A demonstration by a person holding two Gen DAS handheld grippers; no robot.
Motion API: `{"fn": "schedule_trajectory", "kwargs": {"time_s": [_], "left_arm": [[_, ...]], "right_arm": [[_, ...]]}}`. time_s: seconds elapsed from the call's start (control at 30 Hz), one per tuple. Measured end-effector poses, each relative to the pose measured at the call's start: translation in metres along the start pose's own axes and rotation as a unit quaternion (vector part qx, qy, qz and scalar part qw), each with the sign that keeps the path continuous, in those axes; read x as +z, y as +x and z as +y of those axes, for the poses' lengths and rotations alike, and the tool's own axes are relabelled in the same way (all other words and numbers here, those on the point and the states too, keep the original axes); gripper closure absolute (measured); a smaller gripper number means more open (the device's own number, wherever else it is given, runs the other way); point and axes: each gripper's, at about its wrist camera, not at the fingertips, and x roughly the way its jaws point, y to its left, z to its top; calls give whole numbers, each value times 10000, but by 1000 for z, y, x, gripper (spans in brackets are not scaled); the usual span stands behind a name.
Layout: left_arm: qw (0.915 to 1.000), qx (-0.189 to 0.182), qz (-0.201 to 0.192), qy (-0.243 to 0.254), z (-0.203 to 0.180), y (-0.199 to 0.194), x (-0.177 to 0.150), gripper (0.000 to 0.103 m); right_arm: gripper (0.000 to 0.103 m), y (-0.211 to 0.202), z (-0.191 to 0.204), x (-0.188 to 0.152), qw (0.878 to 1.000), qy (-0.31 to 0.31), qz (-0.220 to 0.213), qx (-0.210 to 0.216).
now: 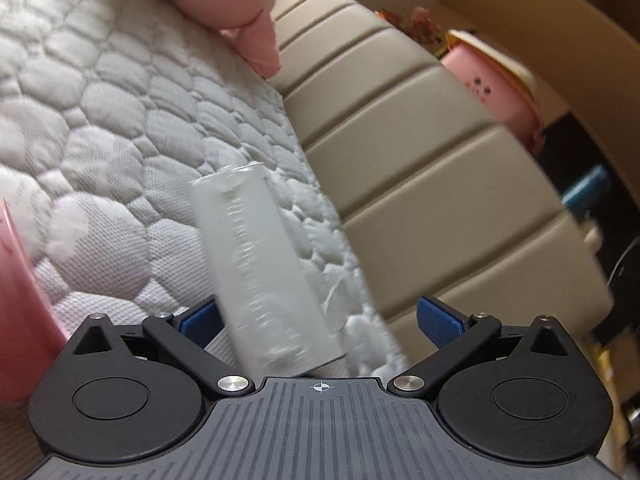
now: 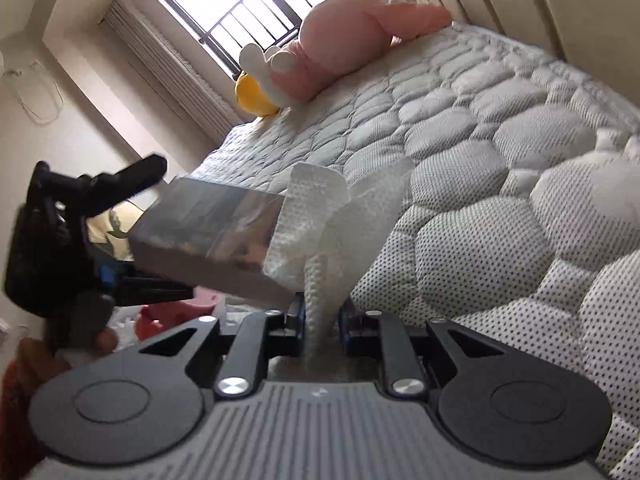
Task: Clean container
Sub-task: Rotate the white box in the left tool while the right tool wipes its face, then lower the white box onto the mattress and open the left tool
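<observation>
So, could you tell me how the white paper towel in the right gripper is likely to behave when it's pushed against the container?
The paper towel looks floppy: its free end fans out above the right gripper. It probably crumples rather than pushing firmly. It seems light, and its dimpled surface should grip the clear container somewhat.

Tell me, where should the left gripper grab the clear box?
Probably across the container's two long flat sides, near the end closest to the left gripper. It lies lengthwise between the wide-open fingers, so closing straight in from both sides should clamp it. The far end stays free for the tissue.
</observation>
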Motion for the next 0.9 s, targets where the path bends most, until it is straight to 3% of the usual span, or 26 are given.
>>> {"fn": "schedule_trajectory", "kwargs": {"time_s": [0.13,0.23,0.43,0.6,0.67,0.8,0.87,0.9], "left_arm": [[9927,751,-16,949,-27,-10,-14,0],[9842,924,-98,1505,-44,-23,-21,0],[9786,950,-282,1802,-53,-53,-18,0],[9682,1398,-560,1999,-48,-76,-16,0],[9615,1656,-707,2075,-42,-87,-18,0],[9414,2168,-1039,2367,-27,-112,-29,0],[9316,2360,-1144,2517,-19,-123,-39,0],[9276,2451,-1191,2557,-15,-128,-45,0]], "right_arm": [[82,8,12,0,9998,-158,44,-122],[82,13,21,2,9994,-252,53,-227],[82,10,37,9,9957,-561,-6,-731],[78,0,50,11,9884,-908,-49,-1217],[62,-4,55,12,9844,-1046,-66,-1410],[43,-12,65,13,9748,-1321,-99,-1794],[30,-11,70,11,9795,-1166,-68,-1643],[28,-9,72,8,9838,-1012,-40,-1478]]}}
